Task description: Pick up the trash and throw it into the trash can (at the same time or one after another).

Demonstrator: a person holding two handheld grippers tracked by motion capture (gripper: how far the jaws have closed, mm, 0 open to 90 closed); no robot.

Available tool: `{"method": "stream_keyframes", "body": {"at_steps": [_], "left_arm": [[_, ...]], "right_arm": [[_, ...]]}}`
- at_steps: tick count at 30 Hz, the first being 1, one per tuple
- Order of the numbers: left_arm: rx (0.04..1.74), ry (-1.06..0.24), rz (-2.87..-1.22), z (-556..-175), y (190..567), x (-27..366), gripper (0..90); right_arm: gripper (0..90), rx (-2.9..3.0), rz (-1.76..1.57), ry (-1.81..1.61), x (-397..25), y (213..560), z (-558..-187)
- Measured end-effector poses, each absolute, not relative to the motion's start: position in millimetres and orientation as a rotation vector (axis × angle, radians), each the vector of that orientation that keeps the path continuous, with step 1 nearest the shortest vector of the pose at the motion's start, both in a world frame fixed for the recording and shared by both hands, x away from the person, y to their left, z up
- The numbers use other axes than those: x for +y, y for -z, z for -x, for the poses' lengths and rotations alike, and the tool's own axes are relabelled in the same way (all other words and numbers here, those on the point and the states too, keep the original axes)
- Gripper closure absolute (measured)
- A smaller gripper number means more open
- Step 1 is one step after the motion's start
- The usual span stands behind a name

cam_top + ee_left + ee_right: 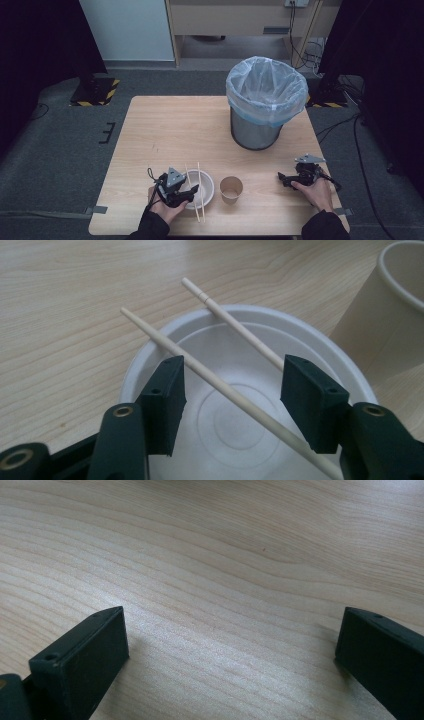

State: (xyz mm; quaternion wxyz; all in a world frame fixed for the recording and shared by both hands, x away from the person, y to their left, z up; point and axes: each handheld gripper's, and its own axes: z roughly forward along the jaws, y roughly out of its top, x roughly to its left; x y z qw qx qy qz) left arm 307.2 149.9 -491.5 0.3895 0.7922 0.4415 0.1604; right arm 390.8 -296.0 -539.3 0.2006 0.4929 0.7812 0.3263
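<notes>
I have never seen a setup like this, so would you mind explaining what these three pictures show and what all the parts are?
There is no robot here: a person at a wooden table holds a hand-held gripper in each hand. The high view looks down from above the person's side. In it the left gripper is over a white bowl, and the right gripper rests low over bare wood. The other two pictures come from small cameras riding on the grippers, looking along their black jaws.

On the table stand the bowl with two chopsticks laid across it, a paper cup beside it, and a metal bin lined with a plastic bag farther back.

Nothing is held yet. In the left gripper view the jaws stand open over the bowl, with one chopstick running between them. The right gripper's jaws are open too.
</notes>
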Motion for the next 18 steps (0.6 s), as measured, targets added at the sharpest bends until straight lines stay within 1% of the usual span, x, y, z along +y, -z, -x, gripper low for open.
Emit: {"method": "stream_keyframes", "body": {"at_steps": [3,11,18], "left_arm": [[1.134,-0.424,-2.032,-308.3,491.9,151.7,47.1],[1.145,-0.418,-2.044,-311.2,492.4,154.9,55.4],[1.161,-0.425,-2.051,-312.9,492.5,157.1,59.8]], "right_arm": [[0.9,2.183,-1.377,-0.912,-296.1,539.3,-390.8],[0.8,2.183,-1.377,-0.912,-296.0,539.3,-390.8],[0.8,2.183,-1.377,-0.912,-296.1,539.3,-390.8]]}}
